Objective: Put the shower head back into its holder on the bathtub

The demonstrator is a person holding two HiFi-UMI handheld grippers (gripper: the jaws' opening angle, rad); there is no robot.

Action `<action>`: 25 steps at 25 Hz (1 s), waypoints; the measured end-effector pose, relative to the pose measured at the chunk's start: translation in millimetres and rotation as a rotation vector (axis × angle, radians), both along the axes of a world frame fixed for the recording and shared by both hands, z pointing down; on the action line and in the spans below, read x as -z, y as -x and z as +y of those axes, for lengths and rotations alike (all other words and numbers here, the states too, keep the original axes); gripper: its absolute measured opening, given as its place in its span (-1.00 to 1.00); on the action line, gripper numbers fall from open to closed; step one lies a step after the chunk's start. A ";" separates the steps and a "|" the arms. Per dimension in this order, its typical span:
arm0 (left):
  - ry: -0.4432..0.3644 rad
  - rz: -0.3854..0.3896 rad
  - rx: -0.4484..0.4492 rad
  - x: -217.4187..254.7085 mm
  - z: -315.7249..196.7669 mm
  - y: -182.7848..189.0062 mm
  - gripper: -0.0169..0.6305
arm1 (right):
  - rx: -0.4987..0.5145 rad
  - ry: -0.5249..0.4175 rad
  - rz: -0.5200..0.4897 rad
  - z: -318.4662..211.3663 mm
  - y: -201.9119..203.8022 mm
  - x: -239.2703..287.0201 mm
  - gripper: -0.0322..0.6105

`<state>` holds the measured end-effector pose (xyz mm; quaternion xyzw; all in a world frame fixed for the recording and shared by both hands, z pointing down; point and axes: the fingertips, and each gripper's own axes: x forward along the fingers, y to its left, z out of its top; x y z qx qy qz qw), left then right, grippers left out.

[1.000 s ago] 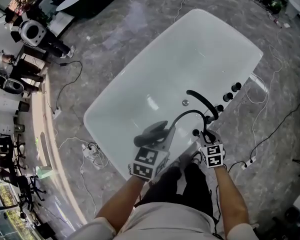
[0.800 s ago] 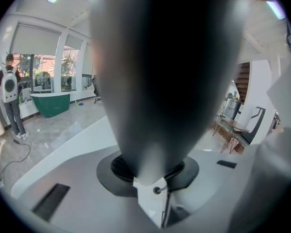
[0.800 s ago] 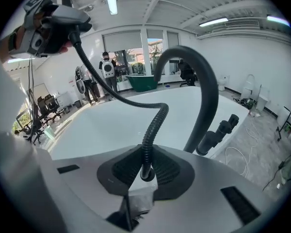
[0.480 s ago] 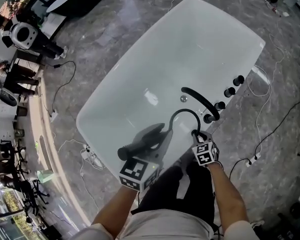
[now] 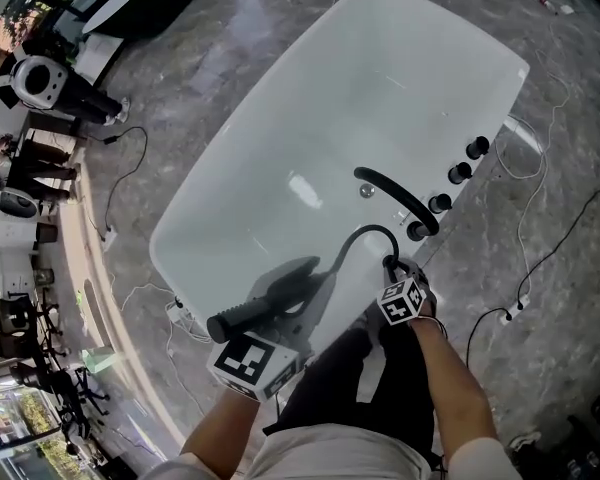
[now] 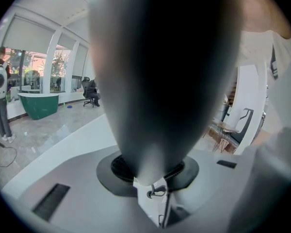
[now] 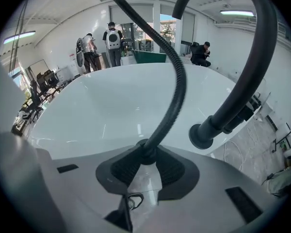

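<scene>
left gripper (image 5: pixel 290 293) is clamped on the dark grey handheld shower head (image 5: pixel 242 313). in the left gripper view (image 6: pixel 153 171) the pads press on the narrow part of its body (image 6: pixel 165 72), and the wide part fills most of the frame beyond them. the shower head hangs over the near end of the white oval bathtub (image 5: pixel 280 138), about at the near rim, clear of the fittings on the right edge.

right gripper (image 5: pixel 392 266) is closed on the black ribbed hose (image 5: pixel 365 232). in the right gripper view (image 7: pixel 146 161) the hose (image 7: pixel 177 76) comes straight up out of the pads and arcs away to the upper left. this gripper sits at the tub's right rim, toward the near end and just beside the base of the thick black curved spout (image 5: pixel 392 194). from the grip the hose loops up over the tub and runs back down toward the shower head.

the spout's round base flange (image 7: pixel 203 135) sits on the right rim and its arch reaches in over the tub. three round black knobs (image 5: pixel 460 172) line the same rim further along. can't pick out the holder itself.

around it: grey marble floor (image 5: pixel 210 58) with loose cables (image 5: pixel 540 238) off the right edge. people stand past the far end (image 7: pixel 111 40).
</scene>
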<state>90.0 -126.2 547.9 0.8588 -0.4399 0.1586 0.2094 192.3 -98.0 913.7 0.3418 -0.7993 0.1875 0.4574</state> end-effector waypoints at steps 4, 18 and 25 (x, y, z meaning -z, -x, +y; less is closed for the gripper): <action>0.010 0.011 -0.040 8.2 6.7 -8.6 -0.64 | -0.037 0.039 0.022 1.5 -14.3 0.6 -0.56; 0.056 -0.059 -0.249 -61.2 8.6 -83.7 -0.64 | -0.381 -0.096 -0.296 63.9 -90.5 164.7 -0.57; 0.045 -0.123 -0.271 -148.0 9.4 -124.7 -0.64 | -0.368 -0.157 -0.343 63.0 -110.6 185.4 -0.57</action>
